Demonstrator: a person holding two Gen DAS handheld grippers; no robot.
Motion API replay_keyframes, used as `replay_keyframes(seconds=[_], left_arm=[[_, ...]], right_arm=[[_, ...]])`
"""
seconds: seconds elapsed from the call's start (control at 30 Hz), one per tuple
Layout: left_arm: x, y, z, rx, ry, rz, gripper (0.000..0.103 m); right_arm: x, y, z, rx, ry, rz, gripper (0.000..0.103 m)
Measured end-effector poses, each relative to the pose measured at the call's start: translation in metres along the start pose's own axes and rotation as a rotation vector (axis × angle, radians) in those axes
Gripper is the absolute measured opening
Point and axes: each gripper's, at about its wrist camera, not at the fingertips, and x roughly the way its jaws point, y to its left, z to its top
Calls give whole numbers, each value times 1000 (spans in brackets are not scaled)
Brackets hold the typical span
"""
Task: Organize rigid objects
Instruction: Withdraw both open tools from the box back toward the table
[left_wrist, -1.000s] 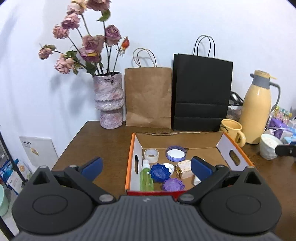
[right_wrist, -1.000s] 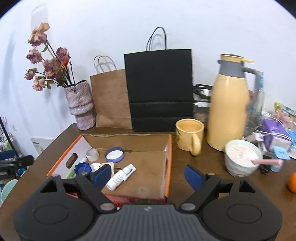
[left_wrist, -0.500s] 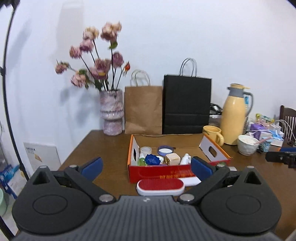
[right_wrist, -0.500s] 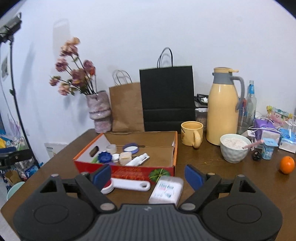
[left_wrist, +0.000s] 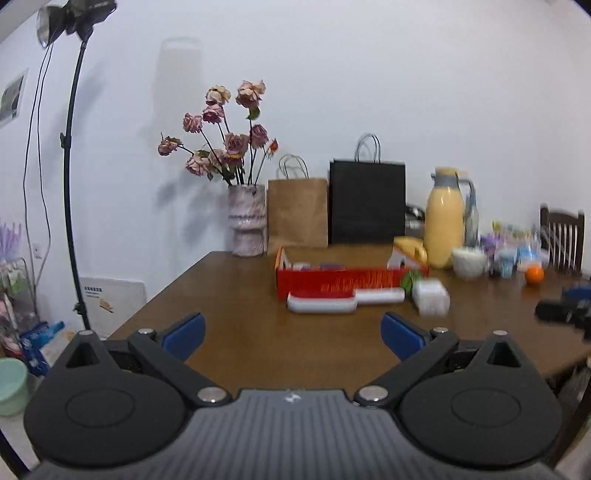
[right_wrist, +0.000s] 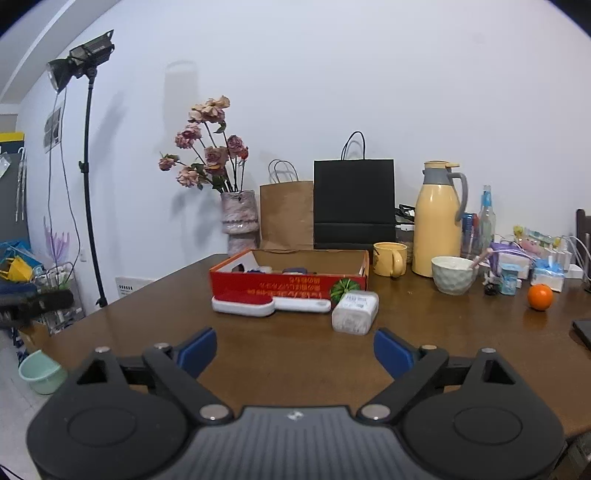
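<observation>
Left gripper (left_wrist: 291, 334): it is hovering low over the near edge of the brown wooden desk (left_wrist: 258, 343), blue pads spread wide, gripping nothing.
Right gripper (right_wrist: 294, 350): its jaws have just been opening wider; nothing is sitting between them, only bare desk.
Lamp stand: a black light stand (right_wrist: 88, 155) is standing off the desk's left side, well clear of both grippers.
Vase: a mottled pink ceramic vase of dried roses (right_wrist: 238, 218) is standing at the back left, near the box's far corner.
Box: the red and orange cardboard box (right_wrist: 288, 275) is sitting mid-desk, holding several small items that are too low in view to identify.
Brush: a white flat brush with a red pad (right_wrist: 269, 304) is lying just in front of the box, outside it.
Container: a translucent white plastic tub (right_wrist: 355, 312) is standing just beside the brush handle, near the box's front right corner, also outside.
Right clutter: a yellow mug (right_wrist: 389, 258), a cream thermos jug (right_wrist: 437, 221), a pale bowl (right_wrist: 454, 275) and an orange (right_wrist: 540, 297) are crowding the right side.
Risk: both loose pieces are lying low and close to the box wall, so an approaching gripper is likely to shove the brush against the cardboard or tip the light tub rather than pinch it. Lifting the long brush by one end could let it swing and clip the box rim.
</observation>
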Motion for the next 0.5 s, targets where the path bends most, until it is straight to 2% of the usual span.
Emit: replay_keyframes(seconds=[0.07, 0.13, 0.23, 0.5], left_arm=[[-6, -1, -10, 36, 39, -46, 103], [-11, -2, -16, 35, 64, -50, 103], [-15, -3, -18, 30, 65, -77, 103], [6, 1, -13, 44, 46, -11, 103]], right_arm=[[-19, 7, -11, 11, -6, -2, 94], [-35, 11, -20, 36, 0, 2, 94], [-45, 16, -26, 23, 7, 15, 96], [-15, 20, -33, 2, 67, -12, 96]])
